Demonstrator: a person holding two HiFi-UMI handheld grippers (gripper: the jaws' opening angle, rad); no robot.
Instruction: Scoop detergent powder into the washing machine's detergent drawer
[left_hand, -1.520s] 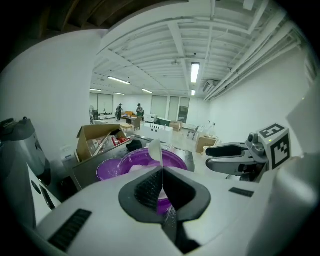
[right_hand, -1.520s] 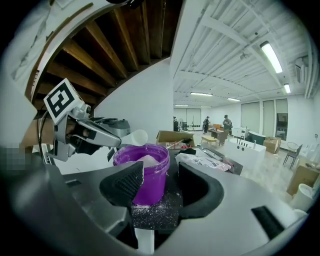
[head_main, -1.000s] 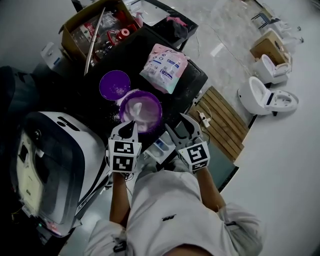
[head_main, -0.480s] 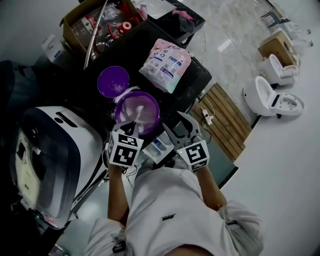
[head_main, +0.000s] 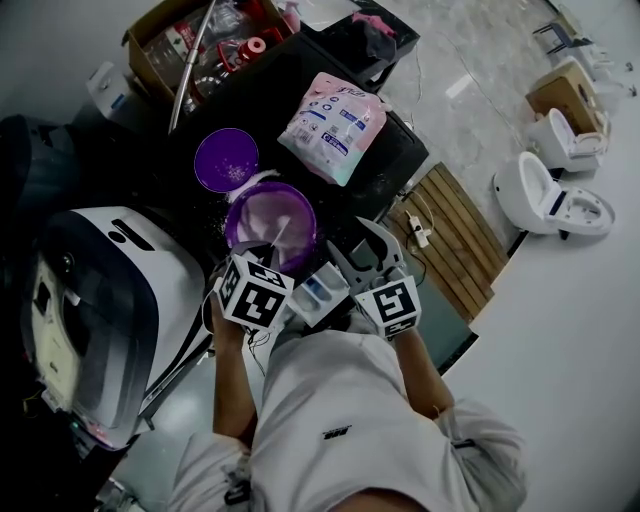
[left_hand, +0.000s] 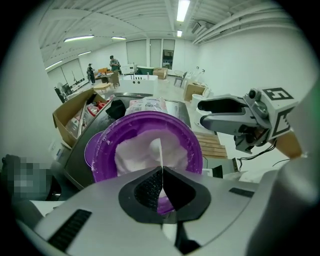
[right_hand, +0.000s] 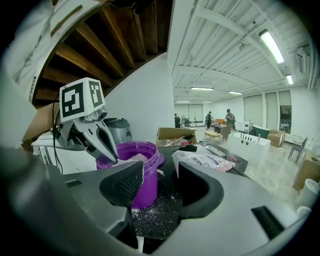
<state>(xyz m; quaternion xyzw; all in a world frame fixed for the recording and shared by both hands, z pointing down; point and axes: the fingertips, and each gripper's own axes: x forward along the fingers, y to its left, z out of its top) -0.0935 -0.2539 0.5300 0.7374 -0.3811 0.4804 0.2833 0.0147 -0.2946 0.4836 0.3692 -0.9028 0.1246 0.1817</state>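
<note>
The left tongs (left_hand: 162, 172) are pinching the thin white scoop handle (left_hand: 161, 150), which is standing in the powder (left_hand: 132, 152) inside the purple tub (left_hand: 192, 150) on the counter (head_main: 265, 105). The right tongs (right_hand: 160, 187) are hanging spread and empty beside the tub. The scoop is looking light, stiff and slim. Gripping low on its handle should help in keeping it level, since loose powder spills easily.

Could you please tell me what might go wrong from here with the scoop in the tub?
1. The left gripper pinches only the thin scoop handle; it could twist or slip once loaded with powder.
2. Grains already lie beside the tub; more may spill on the way to the drawer.
3. The open right gripper hangs close to the tub and could knock it.
</note>
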